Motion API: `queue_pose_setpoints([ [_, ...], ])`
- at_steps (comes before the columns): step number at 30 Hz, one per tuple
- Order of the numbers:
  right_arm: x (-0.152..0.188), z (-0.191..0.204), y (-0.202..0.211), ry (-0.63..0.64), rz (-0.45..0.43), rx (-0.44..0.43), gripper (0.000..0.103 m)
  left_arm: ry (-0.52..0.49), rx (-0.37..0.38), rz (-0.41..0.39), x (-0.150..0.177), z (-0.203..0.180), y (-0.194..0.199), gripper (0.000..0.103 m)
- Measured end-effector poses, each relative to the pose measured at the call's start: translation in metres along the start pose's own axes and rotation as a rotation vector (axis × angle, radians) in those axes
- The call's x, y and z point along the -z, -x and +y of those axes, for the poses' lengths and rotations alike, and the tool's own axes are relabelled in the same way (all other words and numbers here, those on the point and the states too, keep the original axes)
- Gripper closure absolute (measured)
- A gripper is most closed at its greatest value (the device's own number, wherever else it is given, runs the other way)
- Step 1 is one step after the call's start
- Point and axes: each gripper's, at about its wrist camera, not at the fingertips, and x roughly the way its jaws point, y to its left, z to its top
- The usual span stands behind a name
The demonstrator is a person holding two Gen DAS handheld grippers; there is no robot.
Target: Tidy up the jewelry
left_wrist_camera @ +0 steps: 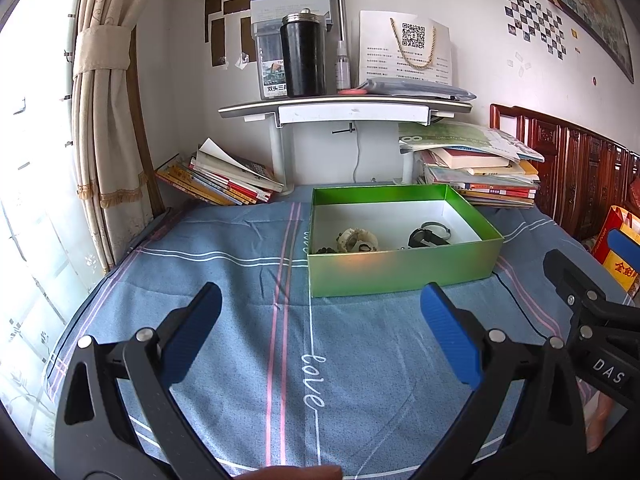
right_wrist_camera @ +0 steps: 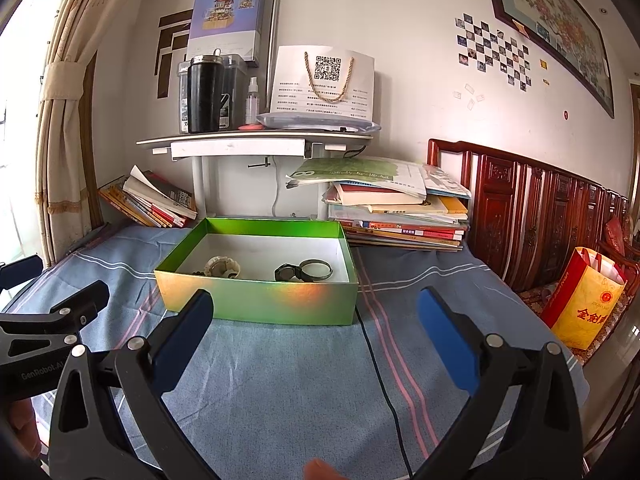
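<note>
Left gripper [left_wrist_camera: 320, 328] spread wide, empty, above blue-clothed counter [left_wrist_camera: 224, 280] | green box [left_wrist_camera: 400, 272] ahead holds jewelry [left_wrist_camera: 356, 239] (pale bracelet, dark watch) | right gripper [right_wrist_camera: 316, 328] likewise agape, empty | step: apparently finished or pausing; next: check for strays.

We see bare blue cloth [left_wrist_camera: 240, 320] across the lower half of both frames, free passage up to the green box [right_wrist_camera: 280, 304]. Box top is open, so entry from above is free; its walls block from the sides. Inside, a pale bracelet [right_wrist_camera: 222, 268] and a dark watch [right_wrist_camera: 302, 271] take the near floor, the far floor is bare. Book stacks [right_wrist_camera: 400, 216] and the white shelf [right_wrist_camera: 256, 140] close off the back. A black cable [right_wrist_camera: 380, 368] crosses the cloth lower right.
</note>
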Motion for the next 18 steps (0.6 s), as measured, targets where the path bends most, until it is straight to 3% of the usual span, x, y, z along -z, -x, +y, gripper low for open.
queue_pose_setpoints([
  [18,0.0021,0.0044,-0.0053,0.004,0.014,-0.012,0.003,-0.002,-0.001,0.004,-0.0003,0.0031,-0.0024,0.004],
])
